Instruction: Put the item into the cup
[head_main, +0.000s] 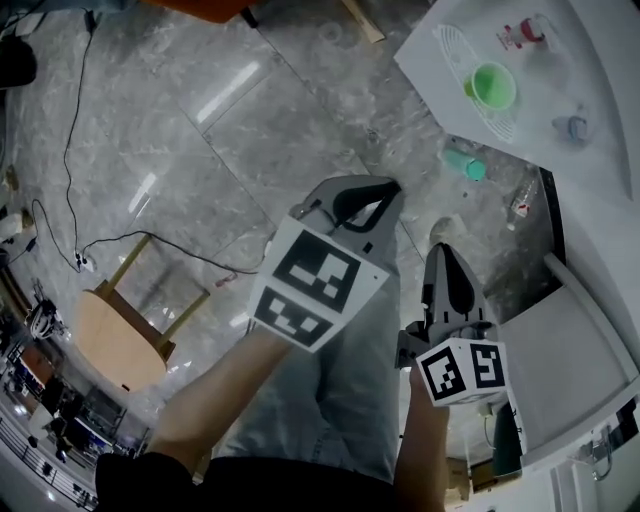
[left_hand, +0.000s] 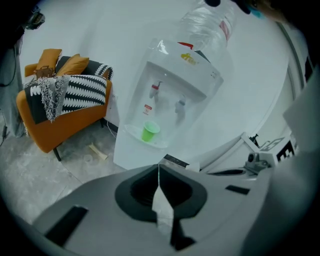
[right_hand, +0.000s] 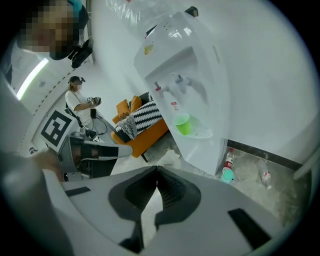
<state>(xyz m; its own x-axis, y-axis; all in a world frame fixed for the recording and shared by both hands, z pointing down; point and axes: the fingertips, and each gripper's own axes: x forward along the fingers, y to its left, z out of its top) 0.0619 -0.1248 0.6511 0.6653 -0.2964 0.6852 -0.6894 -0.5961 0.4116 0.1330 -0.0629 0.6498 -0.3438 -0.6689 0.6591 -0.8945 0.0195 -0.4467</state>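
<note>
What looks like a thin white slip (left_hand: 163, 210) is pinched edge-on between the pressed-together jaws of our left gripper (left_hand: 159, 169). We judge it light, limp and easy to lose, so it is best held by one edge. The green cup (left_hand: 149, 131) stands on the water dispenser (left_hand: 200, 75) tray, well apart. Our right gripper (right_hand: 157, 170) has its jaws pressed together on nothing.

1. Head view looks steeply down from overhead; the water dispenser (head_main: 610, 70) sits at its upper right, some way off.
2. Left gripper view faces the dispenser (left_hand: 170, 85) front, from low down.
3. Right gripper view faces it too (more side-on); all three share the green cup (right_hand: 182, 124) there.
</note>
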